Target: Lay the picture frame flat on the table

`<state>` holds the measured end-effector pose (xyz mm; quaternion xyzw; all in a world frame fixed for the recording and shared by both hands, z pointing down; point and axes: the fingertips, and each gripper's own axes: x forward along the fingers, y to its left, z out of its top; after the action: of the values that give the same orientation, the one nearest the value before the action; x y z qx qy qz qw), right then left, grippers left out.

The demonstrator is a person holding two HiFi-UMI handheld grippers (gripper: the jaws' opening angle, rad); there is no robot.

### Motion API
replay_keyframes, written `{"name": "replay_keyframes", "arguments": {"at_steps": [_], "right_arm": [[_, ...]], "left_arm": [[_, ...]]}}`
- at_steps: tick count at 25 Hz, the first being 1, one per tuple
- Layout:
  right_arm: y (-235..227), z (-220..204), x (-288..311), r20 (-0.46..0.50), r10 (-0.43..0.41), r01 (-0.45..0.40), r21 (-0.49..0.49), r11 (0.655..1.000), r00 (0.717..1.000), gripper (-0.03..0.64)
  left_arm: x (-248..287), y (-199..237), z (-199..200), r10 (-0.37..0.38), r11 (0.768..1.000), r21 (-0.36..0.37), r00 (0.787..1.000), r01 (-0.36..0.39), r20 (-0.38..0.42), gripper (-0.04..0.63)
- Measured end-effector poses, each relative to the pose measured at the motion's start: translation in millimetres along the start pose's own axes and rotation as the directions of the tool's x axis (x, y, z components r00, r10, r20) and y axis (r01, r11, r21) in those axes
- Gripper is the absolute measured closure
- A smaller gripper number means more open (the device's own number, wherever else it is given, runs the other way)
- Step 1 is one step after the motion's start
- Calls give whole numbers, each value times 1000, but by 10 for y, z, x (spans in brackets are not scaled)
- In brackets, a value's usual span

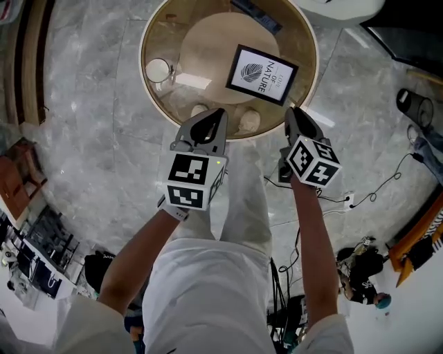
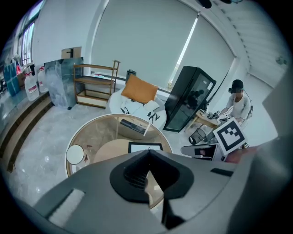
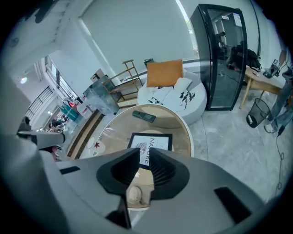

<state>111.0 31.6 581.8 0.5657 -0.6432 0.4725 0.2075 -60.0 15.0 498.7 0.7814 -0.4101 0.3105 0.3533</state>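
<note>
Empty grippers near, frame beyond on the table [image 1: 144,55].
Left gripper [image 1: 214,115] is clenched on nothing; right gripper [image 1: 296,115] keeps a narrow slit, empty. Past them the frame [image 1: 261,74] appears to lie flat mid-table: likely light, stiff, its front fragile and slippery, best pinched by its border.

Table rim [image 1: 144,48]: a gold band right round the round top.
Nine o'clock: white cup [image 1: 158,70] upright just inside the rim.
One o'clock: dark remote [image 1: 257,15] flat at the far edge.
Three o'clock: picture frame [image 1: 261,73] lying flat, low.
Six o'clock: two pale lumps [image 1: 249,122] near the edge.
Centre to eleven o'clock: bare top, free passage.
</note>
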Motion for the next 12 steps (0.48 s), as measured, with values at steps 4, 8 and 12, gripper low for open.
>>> {"name": "replay_keyframes", "arguments": {"at_steps": [4,8,12], "right_arm": [[234,210,-380,26,8,-5,-84,996,1000,572],[521,417,-798,62,22,-10,-180,984,998,572],[824,650,-1194,112,43,-15,-240,971,993,575]], "left_arm": [[-318,-71,172,-4,1000,8,1000,4,24,592],[-655,-88,324,3,1000,8,998,-4,63,592],[-1004,-109,554,0,999,36,995,-3,103,592]]}}
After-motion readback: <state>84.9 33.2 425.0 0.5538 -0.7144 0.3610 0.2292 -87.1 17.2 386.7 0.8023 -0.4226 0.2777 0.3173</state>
